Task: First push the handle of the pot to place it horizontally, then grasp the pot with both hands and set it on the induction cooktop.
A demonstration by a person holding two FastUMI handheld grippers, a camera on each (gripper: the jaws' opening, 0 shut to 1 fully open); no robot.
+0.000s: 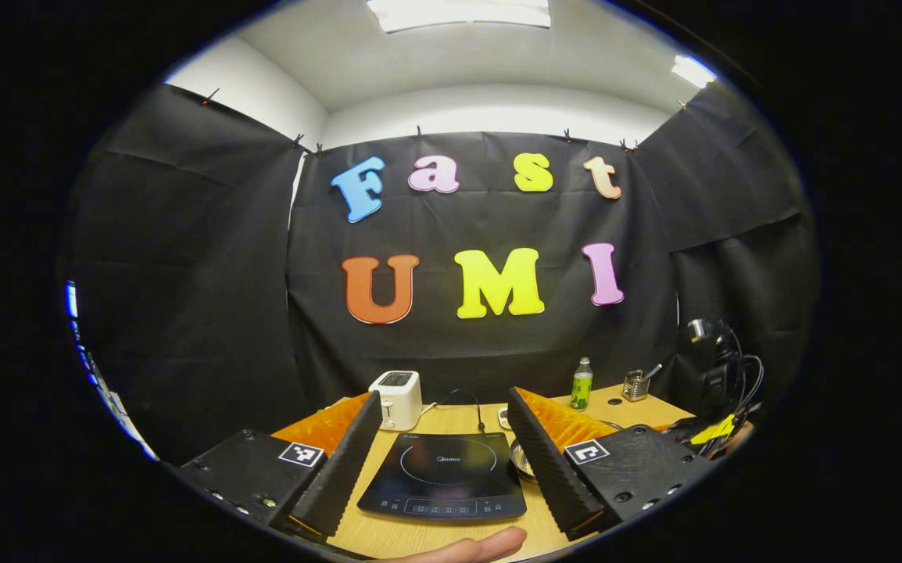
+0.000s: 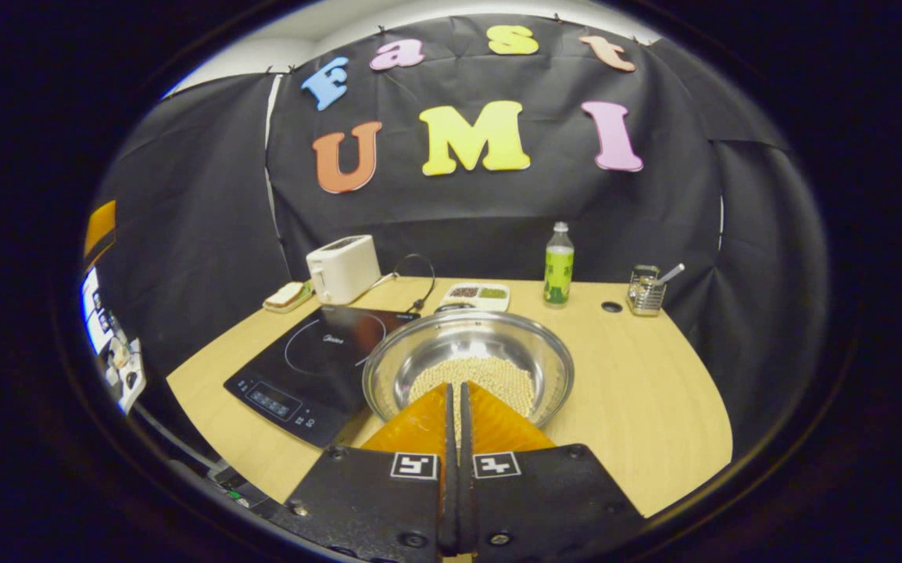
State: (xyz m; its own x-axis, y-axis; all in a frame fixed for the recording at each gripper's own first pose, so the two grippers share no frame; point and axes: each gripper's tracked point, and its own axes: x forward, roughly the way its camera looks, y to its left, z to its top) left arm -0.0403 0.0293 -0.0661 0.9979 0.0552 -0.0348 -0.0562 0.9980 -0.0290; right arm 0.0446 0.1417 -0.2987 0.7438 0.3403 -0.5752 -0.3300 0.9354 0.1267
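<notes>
A shiny steel pot [image 2: 490,344] holding small pale beans stands on the wooden table, just right of the black induction cooktop [image 2: 306,360]. My right gripper [image 2: 456,389] is shut, its fingers pressed together with nothing between them, and the tips reach over the pot's near rim. No pot handle can be made out. In the left gripper view the left gripper [image 1: 444,397] is open wide. It frames the cooktop [image 1: 443,473], and a sliver of the pot [image 1: 521,461] shows beside its right finger.
A white toaster [image 2: 343,268] and a plate with bread [image 2: 287,295] stand at the back left, with a cable [image 2: 416,281] beside them. A divided dish [image 2: 476,295], a green bottle [image 2: 558,266] and a metal utensil holder [image 2: 645,289] line the back. A fingertip [image 1: 467,547] shows below.
</notes>
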